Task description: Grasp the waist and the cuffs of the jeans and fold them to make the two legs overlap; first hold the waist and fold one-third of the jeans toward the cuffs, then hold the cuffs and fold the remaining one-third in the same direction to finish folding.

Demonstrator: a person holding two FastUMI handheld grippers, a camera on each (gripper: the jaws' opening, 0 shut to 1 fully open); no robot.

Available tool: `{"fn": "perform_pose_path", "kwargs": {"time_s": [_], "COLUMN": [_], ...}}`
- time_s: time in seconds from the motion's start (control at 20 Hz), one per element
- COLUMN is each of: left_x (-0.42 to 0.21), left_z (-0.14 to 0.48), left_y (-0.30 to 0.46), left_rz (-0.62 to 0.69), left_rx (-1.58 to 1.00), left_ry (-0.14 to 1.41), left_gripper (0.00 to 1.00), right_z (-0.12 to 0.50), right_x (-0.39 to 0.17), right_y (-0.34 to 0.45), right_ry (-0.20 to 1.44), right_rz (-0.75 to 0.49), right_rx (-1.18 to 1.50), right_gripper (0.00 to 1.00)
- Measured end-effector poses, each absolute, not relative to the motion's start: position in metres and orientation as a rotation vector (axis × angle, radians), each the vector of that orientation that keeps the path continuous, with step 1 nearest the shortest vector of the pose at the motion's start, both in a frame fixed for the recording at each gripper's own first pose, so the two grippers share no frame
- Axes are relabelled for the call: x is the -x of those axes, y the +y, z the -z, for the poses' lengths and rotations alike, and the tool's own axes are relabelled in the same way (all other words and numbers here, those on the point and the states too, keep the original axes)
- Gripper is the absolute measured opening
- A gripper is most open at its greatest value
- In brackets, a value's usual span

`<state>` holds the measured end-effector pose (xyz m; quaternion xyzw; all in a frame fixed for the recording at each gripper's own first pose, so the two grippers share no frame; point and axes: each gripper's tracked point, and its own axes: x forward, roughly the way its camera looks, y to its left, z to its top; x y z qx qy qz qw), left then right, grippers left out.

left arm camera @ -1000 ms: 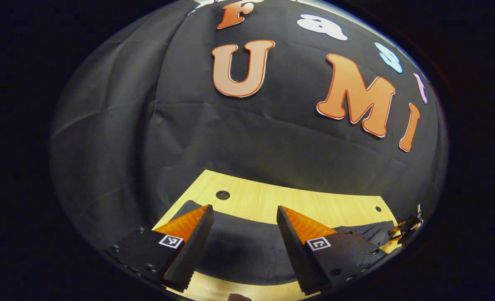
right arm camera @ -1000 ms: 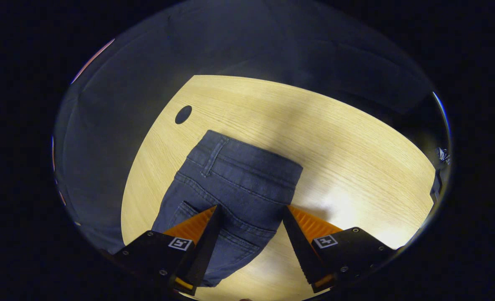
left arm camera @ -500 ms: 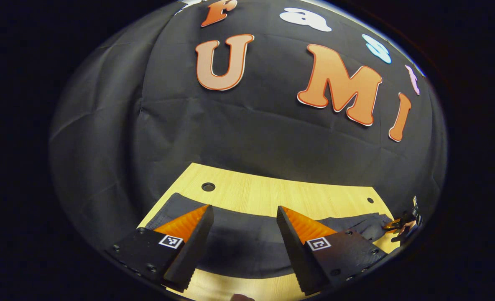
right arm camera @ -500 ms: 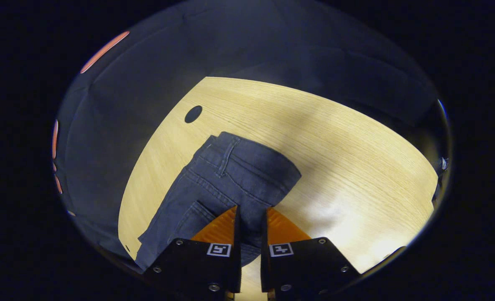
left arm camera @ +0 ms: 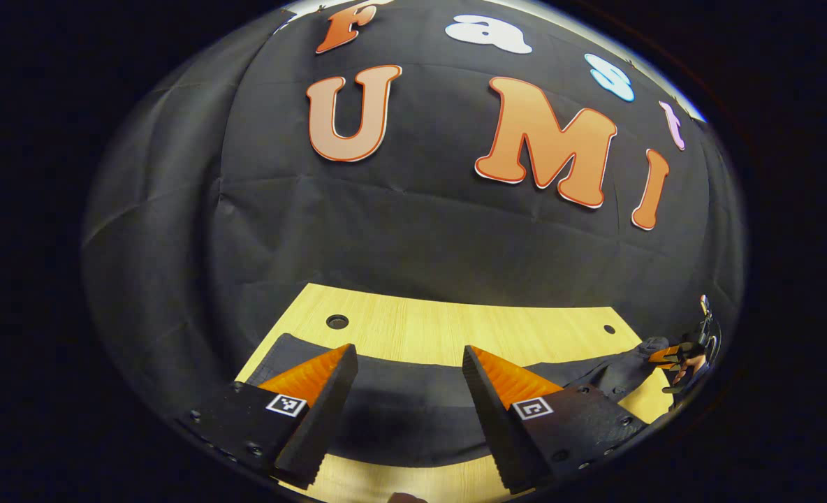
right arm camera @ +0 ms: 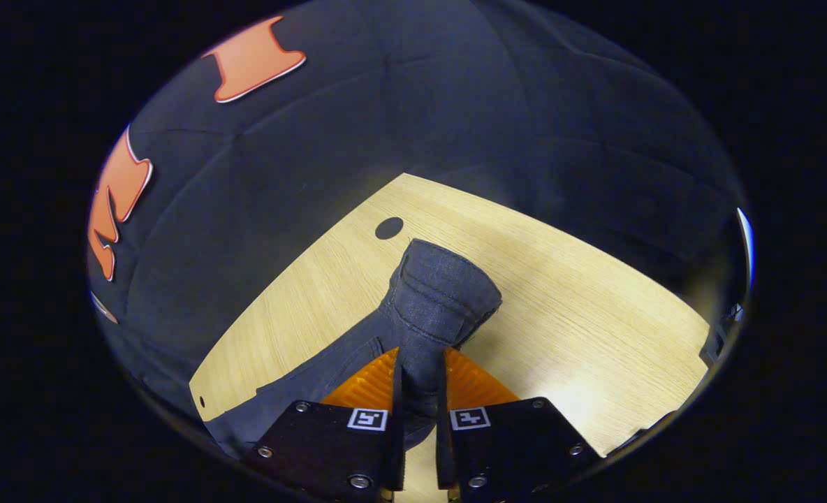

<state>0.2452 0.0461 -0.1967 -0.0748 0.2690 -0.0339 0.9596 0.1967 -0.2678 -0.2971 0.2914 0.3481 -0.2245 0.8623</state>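
The jeans [right arm camera: 441, 300] are lying on a light wood-grain table [right arm camera: 595, 335]; in the right gripper view the waist end is bunching into a raised fold, lifting off the surface between the fingers; the right gripper [right arm camera: 419, 381] is pinching that fold, both fingers pressing on the denim with only cloth between them; a round hole [right arm camera: 389, 228] in the tabletop is sitting just beyond the waistband, at the far left edge.

In the left gripper view the left gripper [left arm camera: 410, 388] is standing spread wide over the dark cloth of the jeans [left arm camera: 413, 412], gripping nothing; whether its tips are touching the cloth cannot be told; the jeans are running across the table [left arm camera: 455, 328] from left to right; far right, the other gripper is showing small at the raised end of the cloth.

Two holes are showing in the tabletop, one far left [left arm camera: 337, 321], a smaller one far right [left arm camera: 609, 328]; the black cloth wall [left arm camera: 420, 237] is closing the booth behind the far table edge, creased in places; lighting is dim, with a bright patch on the wood at right in the right gripper view.
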Motion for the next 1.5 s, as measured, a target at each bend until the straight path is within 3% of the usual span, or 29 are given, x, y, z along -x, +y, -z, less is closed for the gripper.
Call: {"fn": "perform_pose_path", "kwargs": {"time_s": [0.75,1.5], "left_x": [-0.232,-0.219], "left_z": [0.195,0.226], "left_y": [0.109,0.191], "left_rz": [0.071,-0.044], "left_rx": [0.248,0.349], "left_ry": [0.514,0.563], "left_gripper": [0.92,0.91], "right_z": [0.171,0.191], "right_x": [-0.205,-0.208], "right_y": [-0.141,0.044], "right_ry": [0.562,0.63], "right_rz": [0.207,-0.089], "right_rx": [-0.282,-0.044], "right_gripper": [0.18,0.18]}}
